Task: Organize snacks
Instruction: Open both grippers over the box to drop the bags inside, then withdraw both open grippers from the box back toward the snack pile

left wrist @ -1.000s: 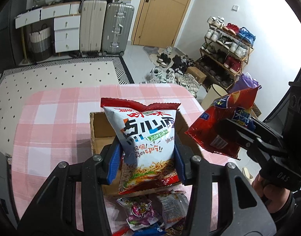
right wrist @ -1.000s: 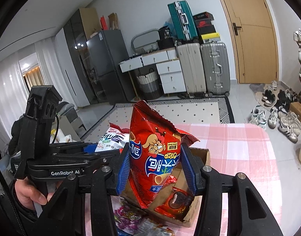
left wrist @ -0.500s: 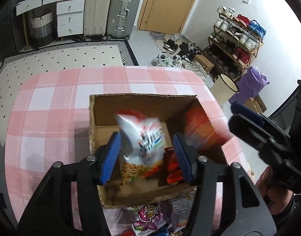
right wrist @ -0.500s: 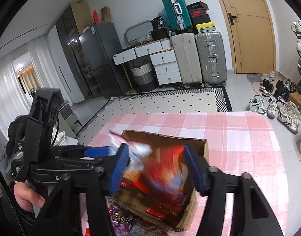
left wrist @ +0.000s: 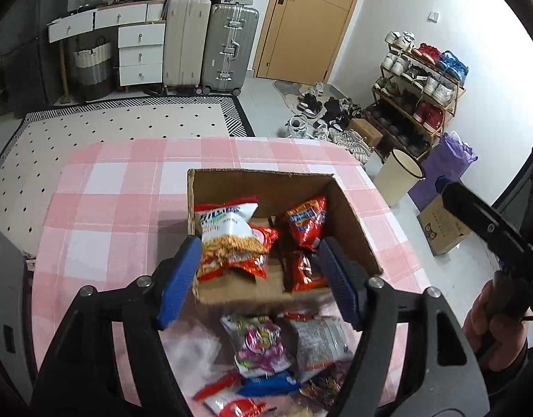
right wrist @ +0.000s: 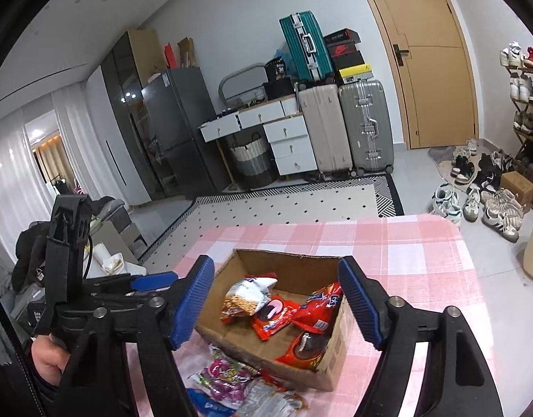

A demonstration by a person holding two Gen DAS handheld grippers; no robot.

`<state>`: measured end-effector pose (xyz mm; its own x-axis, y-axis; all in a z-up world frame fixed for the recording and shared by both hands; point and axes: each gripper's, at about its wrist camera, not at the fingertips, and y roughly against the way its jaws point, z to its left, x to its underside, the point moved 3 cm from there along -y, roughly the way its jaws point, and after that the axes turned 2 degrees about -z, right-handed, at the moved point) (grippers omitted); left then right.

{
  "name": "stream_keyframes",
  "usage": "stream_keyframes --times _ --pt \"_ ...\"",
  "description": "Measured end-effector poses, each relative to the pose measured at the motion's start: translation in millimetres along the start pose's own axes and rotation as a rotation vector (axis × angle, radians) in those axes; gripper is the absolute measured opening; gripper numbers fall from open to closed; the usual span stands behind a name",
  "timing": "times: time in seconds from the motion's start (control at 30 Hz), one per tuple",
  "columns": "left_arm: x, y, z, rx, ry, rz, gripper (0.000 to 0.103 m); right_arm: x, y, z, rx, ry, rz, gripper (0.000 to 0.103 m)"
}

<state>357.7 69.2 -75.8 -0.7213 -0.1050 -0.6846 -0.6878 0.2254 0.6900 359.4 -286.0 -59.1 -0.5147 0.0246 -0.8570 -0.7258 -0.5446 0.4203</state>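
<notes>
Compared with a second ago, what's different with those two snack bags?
Both were let go. The white noodle-snack bag left the left gripper, the red crisp bag the right gripper; both now lie in the cardboard box. Both jaws are opening, empty. Loose packets stay put.

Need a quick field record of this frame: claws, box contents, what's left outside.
left claw: jaws opening, nothing between them, above the box's near edge
right claw: jaws opening, nothing between them, above the box
box: open cardboard, on the pink checked tablecloth
in box: white noodle bag on the left, red chip bag on the right, more red packets beneath
outside box: purple packet, grey packet, and others, loose in front of the box
</notes>
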Motion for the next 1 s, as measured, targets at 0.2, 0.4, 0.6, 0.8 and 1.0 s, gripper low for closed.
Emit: stream_keyframes --times 0.2,0.4,0.6,0.8,1.0 --pt "20 38 -10 -0.022 -0.02 -0.025 0.078 9 33 15 -0.014 -0.001 -0.026 0.081" --pt "39 70 -21 -0.02 -0.023 -0.042 0.08 21 63 28 -0.022 0.005 -0.044 0.087" --pt "59 98 -33 0.002 -0.026 -0.04 0.084 37 96 44 0.005 0.026 -0.059 0.097" --pt "75 127 -44 -0.005 -0.036 -0.061 0.089 50 123 54 0.009 0.011 -0.067 0.101" --pt "102 157 -47 0.007 -0.01 -0.091 0.102 69 151 65 0.011 0.014 -0.066 0.101"
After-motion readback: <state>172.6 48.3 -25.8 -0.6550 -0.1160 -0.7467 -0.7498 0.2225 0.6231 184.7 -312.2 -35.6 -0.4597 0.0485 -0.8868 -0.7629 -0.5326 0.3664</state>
